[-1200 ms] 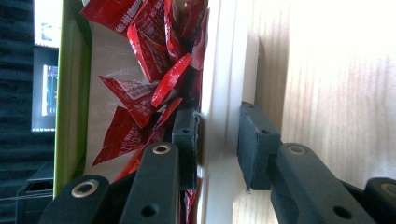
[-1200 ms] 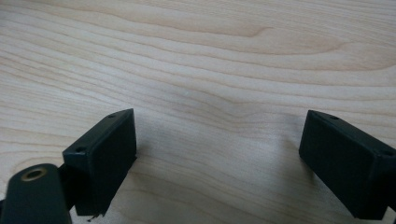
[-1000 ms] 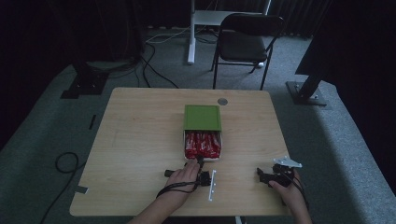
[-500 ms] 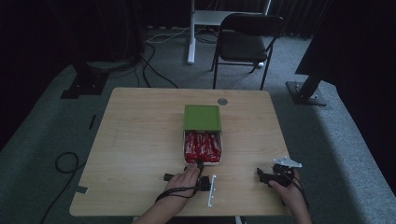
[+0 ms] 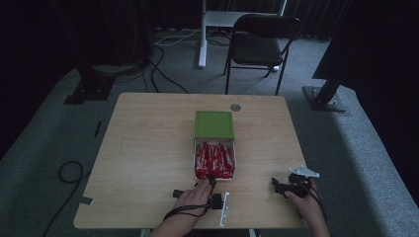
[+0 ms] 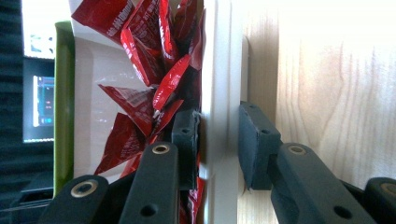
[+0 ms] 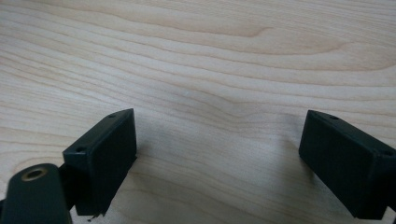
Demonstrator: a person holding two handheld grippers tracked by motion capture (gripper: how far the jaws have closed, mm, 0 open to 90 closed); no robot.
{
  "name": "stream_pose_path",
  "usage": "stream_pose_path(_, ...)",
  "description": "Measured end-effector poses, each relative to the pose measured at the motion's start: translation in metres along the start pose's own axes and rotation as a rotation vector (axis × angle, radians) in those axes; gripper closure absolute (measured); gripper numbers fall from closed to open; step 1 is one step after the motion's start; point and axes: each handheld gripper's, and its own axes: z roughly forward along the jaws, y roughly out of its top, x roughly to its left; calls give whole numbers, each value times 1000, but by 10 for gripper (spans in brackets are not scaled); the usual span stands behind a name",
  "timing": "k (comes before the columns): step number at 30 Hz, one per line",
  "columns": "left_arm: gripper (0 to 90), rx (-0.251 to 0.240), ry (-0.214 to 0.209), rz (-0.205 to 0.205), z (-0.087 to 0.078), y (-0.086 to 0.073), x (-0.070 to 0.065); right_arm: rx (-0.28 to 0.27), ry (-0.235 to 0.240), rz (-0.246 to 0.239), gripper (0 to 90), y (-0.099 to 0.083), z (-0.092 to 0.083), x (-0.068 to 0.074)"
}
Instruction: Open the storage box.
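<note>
Left gripper [image 6: 212,140] I've got clamped on white box [image 6: 219,70] wall, frame centre; right gripper [image 7: 217,158] wide open, holding nothing.

The wooden table [image 5: 148,148] bears a white box [image 5: 193,157] (red packets [image 5: 214,159] inside, green lid [image 5: 213,124] raised).

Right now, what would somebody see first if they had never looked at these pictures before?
Probably the white box in the middle of the wooden table, stuffed with shiny red packets, its green lid flipped open behind it. Next, the left gripper, its jaws pinched on the box's near wall, one inside among the packets and one outside. The right gripper rests open near the table's front right corner.
</note>
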Motion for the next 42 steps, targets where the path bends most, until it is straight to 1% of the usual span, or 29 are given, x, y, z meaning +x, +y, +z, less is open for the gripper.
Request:
stream_pose_path(4, 711, -9, -2, -16, 0, -1, 0, 0, 0, 0, 107, 0, 0, 0)
stream_pose_path(6, 707, -10, -10, -22, -1, -1, 1, 0, 0, 0, 107, 0, 0, 0)
stream_pose_path(9, 703, -21, -7, -13, -1, -3, 1, 0, 0, 0, 107, 0, 0, 0)
stream_pose_path(12, 680, -34, -7, -28, -2, -3, 0, 0, 0, 0, 108, 0, 0, 0)
stream_pose_path(15, 608, -50, -43, -51, -3, -4, 1, 0, 0, 0, 107, 0, 0, 0)
stream_pose_path(16, 600, -52, -54, -49, -5, -4, 2, 0, 0, 0, 107, 0, 0, 0)
stream_pose_path(18, 569, -61, -84, -85, -7, -6, 5, 0, 0, 0, 108, 0, 0, 0)
stream_pose_path(20, 569, -84, -105, -114, -10, -8, 8, 0, 0, 0, 107, 0, 0, 0)
stream_pose_path(21, 569, -95, -116, -140, -12, -8, 9, 0, 0, 0, 107, 0, 0, 0)
stream_pose_path(23, 560, -103, -149, -156, -16, -10, 12, 0, 0, 0, 107, 0, 0, 0)
stream_pose_path(24, 532, -111, -162, -168, -18, -10, 12, 0, 0, 0, 107, 0, 0, 0)
stream_pose_path(25, 529, -116, -173, -175, -20, -11, 14, 0, 0, 0, 108, 0, 0, 0)
stream_pose_path(27, 528, -137, -201, -220, -23, -11, 16, 0, 0, 1, 107, 0, 0, 0)
stream_pose_path(28, 528, -143, -209, -228, -25, -12, 17, 0, 0, 0, 107, 0, 0, 0)
stream_pose_path(29, 528, -151, -219, -246, -27, -12, 18, 0, 0, 0, 107, 0, 0, 0)
stream_pose_path(32, 528, -175, -264, -277, -32, -15, 20, 0, 0, 1, 107, 0, 0, 0)
stream_pose_path(33, 528, -187, -278, -298, -33, -16, 20, 0, 0, 0, 107, 0, 0, 0)
stream_pose_path(34, 529, -209, -298, -330, -33, -17, 19, 0, 0, 0, 107, 0, 0, 0)
stream_pose_path(35, 528, -221, -312, -345, -33, -19, 19, 0, 0, 0, 107, 0, 0, 0)
stream_pose_path(36, 528, -224, -321, -364, -33, -21, 20, 0, 0, 0, 107, 0, 0, 0)
stream_pose_path(38, 528, -224, -333, -372, -34, -24, 19, 0, 0, 0, 107, 0, 0, 0)
stream_pose_path(42, 528, -218, -343, -408, -34, -32, 18, 0, 0, 0, 107, 0, 0, 0)
